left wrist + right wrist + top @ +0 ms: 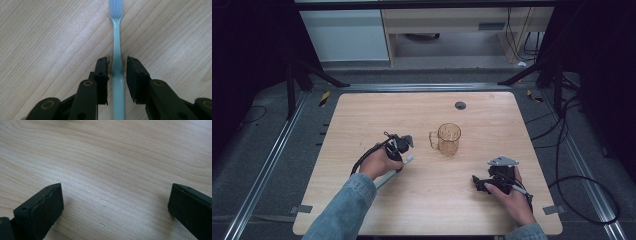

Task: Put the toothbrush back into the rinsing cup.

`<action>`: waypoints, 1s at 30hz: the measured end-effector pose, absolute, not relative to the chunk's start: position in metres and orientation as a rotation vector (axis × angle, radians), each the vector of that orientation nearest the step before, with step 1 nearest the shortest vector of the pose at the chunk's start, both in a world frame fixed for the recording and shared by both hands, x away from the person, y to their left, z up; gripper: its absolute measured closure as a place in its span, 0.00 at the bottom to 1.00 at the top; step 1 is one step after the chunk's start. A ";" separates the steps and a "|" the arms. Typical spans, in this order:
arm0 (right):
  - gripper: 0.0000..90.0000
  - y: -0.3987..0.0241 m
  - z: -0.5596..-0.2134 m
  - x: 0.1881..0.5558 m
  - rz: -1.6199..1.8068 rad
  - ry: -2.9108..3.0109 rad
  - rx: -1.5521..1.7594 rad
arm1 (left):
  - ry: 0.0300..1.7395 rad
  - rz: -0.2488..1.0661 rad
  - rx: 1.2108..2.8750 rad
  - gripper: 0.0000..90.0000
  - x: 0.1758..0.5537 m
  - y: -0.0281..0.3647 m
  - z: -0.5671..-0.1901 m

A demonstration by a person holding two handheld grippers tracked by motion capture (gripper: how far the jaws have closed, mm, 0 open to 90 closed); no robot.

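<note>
A pale blue-green toothbrush (117,45) lies flat on the wooden table (422,105), its bristle head pointing away from me. My left gripper (117,65) points down over its handle, one jaw on each side. One pad is at the handle's edge and a thin gap shows at the other. In the high view the left gripper (400,159) is left of centre, over the toothbrush (409,160). My right gripper (477,183) rests near the front right with its jaws wide open. Bare wood lies between the right gripper's (115,195) jaws.
A clear amber glass mug (448,139) with its handle to the left stands upright at the table's middle, right of the left gripper. A dark round grommet (460,105) sits near the far edge. Cables hang off the table's right side.
</note>
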State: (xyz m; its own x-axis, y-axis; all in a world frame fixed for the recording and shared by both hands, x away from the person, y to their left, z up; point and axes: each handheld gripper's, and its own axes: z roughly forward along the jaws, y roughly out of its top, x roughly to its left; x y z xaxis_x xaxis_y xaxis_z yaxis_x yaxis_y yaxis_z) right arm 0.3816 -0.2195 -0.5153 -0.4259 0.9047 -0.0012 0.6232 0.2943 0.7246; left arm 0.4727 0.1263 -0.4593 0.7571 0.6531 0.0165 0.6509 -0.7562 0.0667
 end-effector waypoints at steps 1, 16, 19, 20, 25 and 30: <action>0.00 -0.220 -0.515 0.382 0.924 2.156 1.365 | 1.077 0.058 2.891 0.79 0.473 0.127 -0.460; 0.00 -0.219 -0.515 0.381 0.925 2.157 1.369 | 1.082 0.050 2.884 0.85 0.474 0.125 -0.464; 0.00 -0.220 -0.515 0.382 0.923 2.156 1.366 | 1.082 0.050 2.885 0.86 0.474 0.126 -0.463; 0.01 -0.220 -0.515 0.382 0.924 2.156 1.367 | 1.081 0.048 2.885 0.87 0.475 0.126 -0.463; 0.01 -0.219 -0.515 0.382 0.925 2.157 1.369 | 1.085 0.059 2.861 0.88 0.473 0.128 -0.463; 0.01 -0.219 -0.515 0.382 0.925 2.157 1.369 | 1.071 0.099 2.799 0.88 0.469 0.133 -0.454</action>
